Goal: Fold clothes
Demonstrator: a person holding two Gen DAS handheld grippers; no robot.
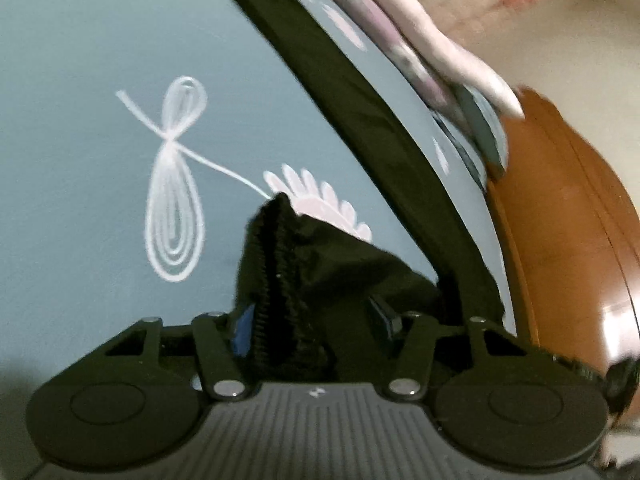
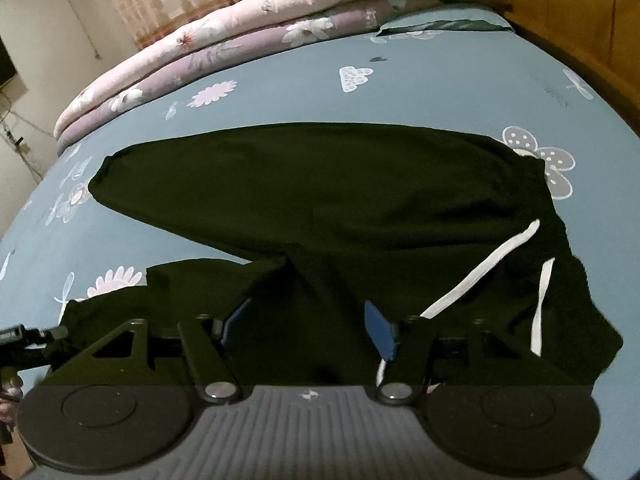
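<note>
- Left gripper (image 1: 308,312): jaws closed on a bunched black cuff (image 1: 276,264) w/ ribbed edge. Cloth fills the gap between the blue pads. It is lifted a bit off the bed (image 1: 80,160).
- From that bunch, a long dark strip of the black pants (image 1: 360,120) runs up and away across the blue sheet w/ white flower prints.
- Right-cam view, left side: one pant leg (image 2: 280,184) lies flat and spread on the bed (image 2: 400,92). The other leg is pulled toward the camera.
- Middle: right gripper (image 2: 308,320) sits over the crotch area. Blue pads stand apart, cloth lies between them. Can't tell if they pinch it; looks open.
- Right side: waist end w/ two white drawstrings (image 2: 480,276), loose on the black cloth.
- Far back: folded quilts (image 2: 200,40) and pillows, well apart from the pants.
- How far: early, I think. Pants mostly spread out, no neat fold yet. Left to do: bring one leg over the other, then fold in half, maybe once more.
</note>
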